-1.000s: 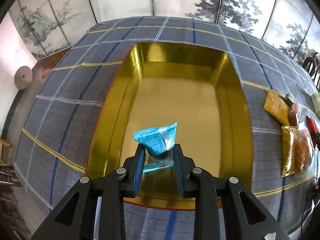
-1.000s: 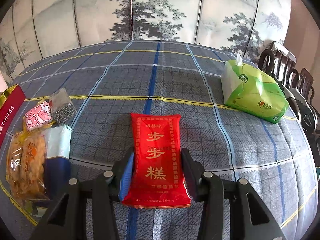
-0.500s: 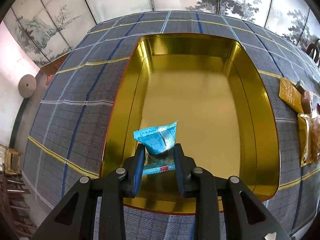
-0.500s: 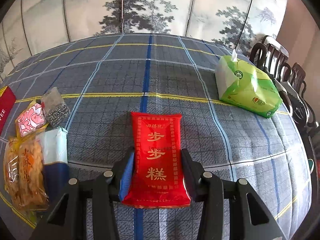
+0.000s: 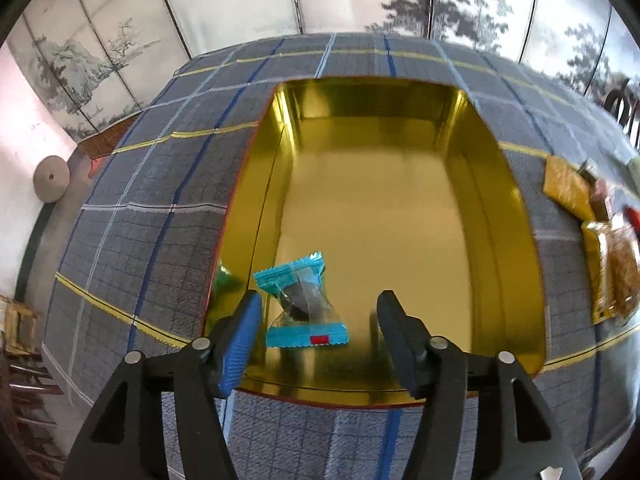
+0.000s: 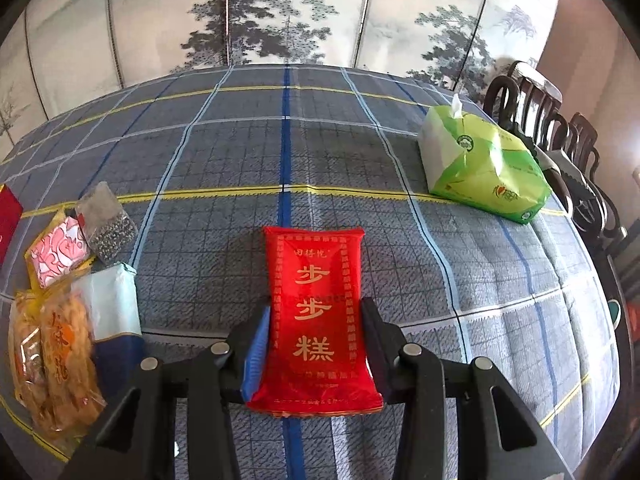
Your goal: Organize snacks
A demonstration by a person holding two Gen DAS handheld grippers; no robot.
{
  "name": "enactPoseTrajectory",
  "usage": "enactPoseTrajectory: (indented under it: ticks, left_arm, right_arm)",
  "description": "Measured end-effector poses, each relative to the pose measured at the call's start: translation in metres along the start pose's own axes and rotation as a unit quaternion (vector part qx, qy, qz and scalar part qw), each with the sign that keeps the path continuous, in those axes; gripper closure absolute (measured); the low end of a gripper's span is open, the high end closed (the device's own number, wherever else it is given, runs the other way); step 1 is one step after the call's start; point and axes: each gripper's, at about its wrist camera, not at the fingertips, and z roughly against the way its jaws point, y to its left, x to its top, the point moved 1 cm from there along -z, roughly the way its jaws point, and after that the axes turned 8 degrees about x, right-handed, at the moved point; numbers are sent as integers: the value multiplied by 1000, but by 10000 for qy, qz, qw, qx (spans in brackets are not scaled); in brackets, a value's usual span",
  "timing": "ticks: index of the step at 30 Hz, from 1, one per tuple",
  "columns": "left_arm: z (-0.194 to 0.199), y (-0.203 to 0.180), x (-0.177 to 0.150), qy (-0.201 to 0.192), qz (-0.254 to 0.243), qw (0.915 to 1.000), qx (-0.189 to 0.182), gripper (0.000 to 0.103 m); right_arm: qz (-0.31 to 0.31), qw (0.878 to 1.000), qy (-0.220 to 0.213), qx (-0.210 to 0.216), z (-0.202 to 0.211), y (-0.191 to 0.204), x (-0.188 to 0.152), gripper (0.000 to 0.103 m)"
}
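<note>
The left gripper (image 5: 318, 316) hangs spread wide over a gold tin (image 5: 516, 240) (near corner), a teal-wrapped candy (image 5: 300, 304) loose between its fingers. The right gripper (image 6: 316, 344) clamps a red snack packet (image 6: 314, 312) above the plaid-covered bench (image 6: 240, 152).

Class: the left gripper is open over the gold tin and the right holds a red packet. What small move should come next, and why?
Probably lift the open left gripper clear of the tin: the blue candy lies loose between its fingers, and the right gripper holds the red packet.
</note>
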Motion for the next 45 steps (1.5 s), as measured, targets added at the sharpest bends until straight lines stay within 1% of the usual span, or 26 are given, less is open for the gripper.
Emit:
enactPoseTrajectory:
  ticks: [4, 6, 9, 12, 17, 23, 27, 33, 36, 42, 45]
  left_arm:
    - [13, 8, 1, -159, 290, 9993, -166, 34]
    - [18, 14, 1, -213, 456, 9984, -240, 28]
    - [26, 25, 2, -259, 716, 9963, -401, 27]
    - [33, 35, 0, -284, 917, 9945, -428, 27]
    - [40, 45, -7, -311, 1036, 9931, -449, 27]
    - [49, 61, -13, -397, 1189, 9916, -316, 27]
    - [53, 76, -20, -410, 1340, 9899, -189, 27]
    - [53, 103, -35, -318, 1645, 9858, 111, 24]
    - [51, 112, -42, -250, 1718, 9846, 204, 24]
    - [50, 126, -54, -190, 1770, 9830, 453, 24]
    - [51, 133, -59, -167, 1797, 9824, 476, 23]
  right_arm:
    - [-166, 9997, -156, -3, 13, 2, 4, 60]
    - [-273, 9992, -269, 119, 24, 5, 8, 60]
    - [-270, 9984, -424, 248, 40, 19, 14, 60]
    - [-195, 9974, -524, 452, 52, 39, 19, 60]
    - [8, 9944, -617, 855, 68, 80, 23, 60]
    - [485, 9882, -607, 1324, 79, 141, 20, 60]
    - [818, 9800, -550, 1728, 84, 192, 16, 60]
    - [1227, 9682, -399, 2144, 91, 262, 2, 60]
    - [1404, 9633, -291, 2269, 90, 291, -3, 60]
    - [1846, 9549, -118, 2321, 86, 343, -19, 60]
    - [1995, 9516, -34, 2339, 81, 358, -24, 60]
